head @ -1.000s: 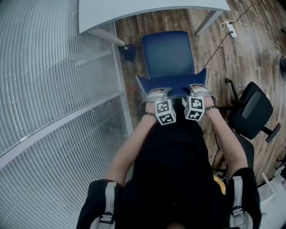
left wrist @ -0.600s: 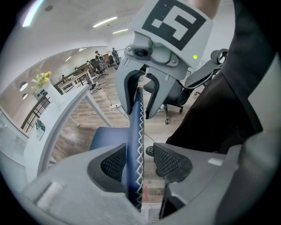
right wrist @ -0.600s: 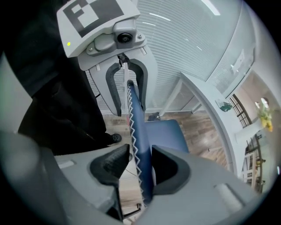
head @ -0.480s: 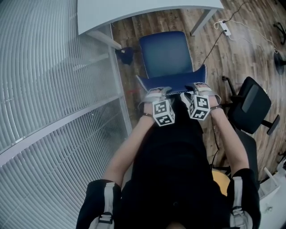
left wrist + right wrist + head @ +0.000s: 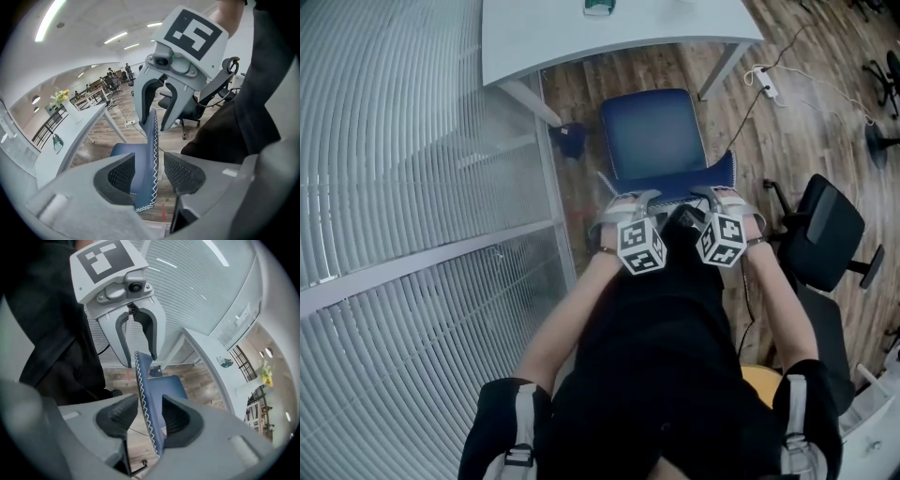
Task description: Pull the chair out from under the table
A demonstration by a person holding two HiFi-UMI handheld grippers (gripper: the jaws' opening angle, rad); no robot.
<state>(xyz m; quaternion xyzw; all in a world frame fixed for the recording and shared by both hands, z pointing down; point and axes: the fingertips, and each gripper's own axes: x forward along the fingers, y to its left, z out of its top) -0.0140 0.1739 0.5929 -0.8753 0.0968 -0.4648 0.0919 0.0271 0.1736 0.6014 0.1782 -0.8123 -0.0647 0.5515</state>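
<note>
Left claw (image 5: 628,200) and right claw (image 5: 714,197) both released, jaws loosely straddling the backrest (image 5: 675,180), whose top edge runs left-right under both. Chair (image 5: 652,136) stands just ahead, clear of tabletop (image 5: 562,37).

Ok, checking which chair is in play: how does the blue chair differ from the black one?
The blue chair is armless with white stitching along its backrest; the black chair has armrests. The blue chair stands straight ahead, backrest between the jaws of the left gripper and right gripper; the black chair stands off to the right, untouched. Both stand on the wood floor.
</note>
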